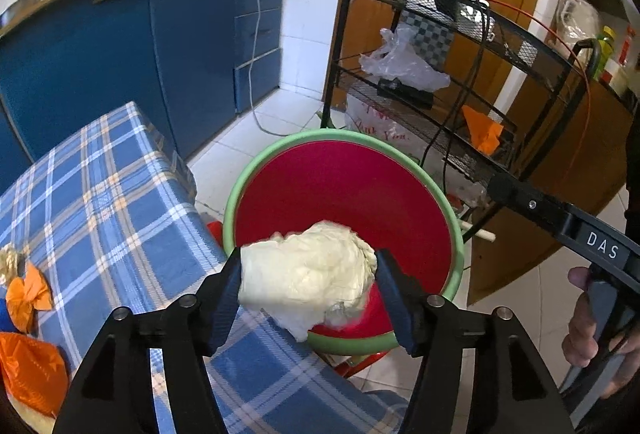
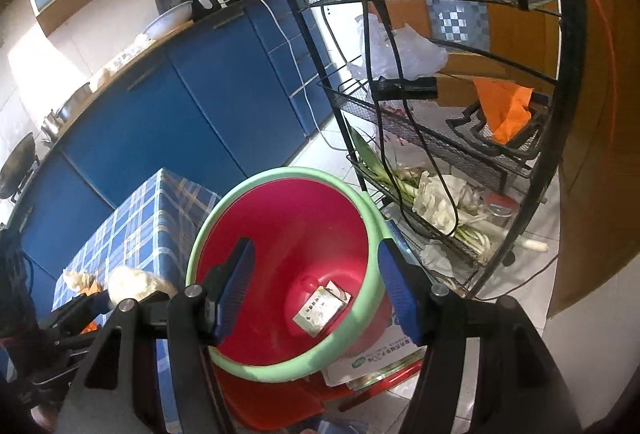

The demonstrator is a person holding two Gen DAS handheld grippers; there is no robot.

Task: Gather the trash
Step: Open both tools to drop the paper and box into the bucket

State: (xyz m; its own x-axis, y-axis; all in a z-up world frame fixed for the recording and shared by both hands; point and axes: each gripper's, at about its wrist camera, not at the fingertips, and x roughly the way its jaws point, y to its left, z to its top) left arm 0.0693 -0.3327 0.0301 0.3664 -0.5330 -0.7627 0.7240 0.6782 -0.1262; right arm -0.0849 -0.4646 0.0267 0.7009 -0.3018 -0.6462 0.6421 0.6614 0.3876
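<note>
while the wad hangs over the rim, the drop can still miss

because the left gripper [image 1: 308,294] has its jaws about the crumpled white wad [image 1: 308,278] without a plain squeeze, the first risk sits right between the blue pads. the left pad touches the wad's flat side; at the right pad i cannot tell whether there is contact or a thin gap, so i judge the hold as loose, closer to released than clamped. the wad lies just ahead of the fingertips, partly above the checked worktop [image 1: 112,194] edge and partly above the near rim of the red bin [image 1: 344,194]. if it falls from here it could catch the green lip and roll back onto the cloth or down to the floor, since its lower tail hangs on the worktop side of the rim.

to the left of that gripper, well behind the drop point, orange wrappers [image 1: 28,294] lie on the worktop, so more trash waits and a missed drop would add to it.

the right gripper [image 2: 316,290] stands open and empty, its pads straddling the bin mouth as seen from its own camera, with a small paper carton [image 2: 322,310] already lying on the bin floor between and beyond them. were that hand to drift inward it might knock the rim and tip the bin, which looks to stand on a red stool.

farther ahead and to the right, the black wire rack [image 2: 440,154] with dangling cables stands near the bin; a wide swing could snag a cable.
</note>
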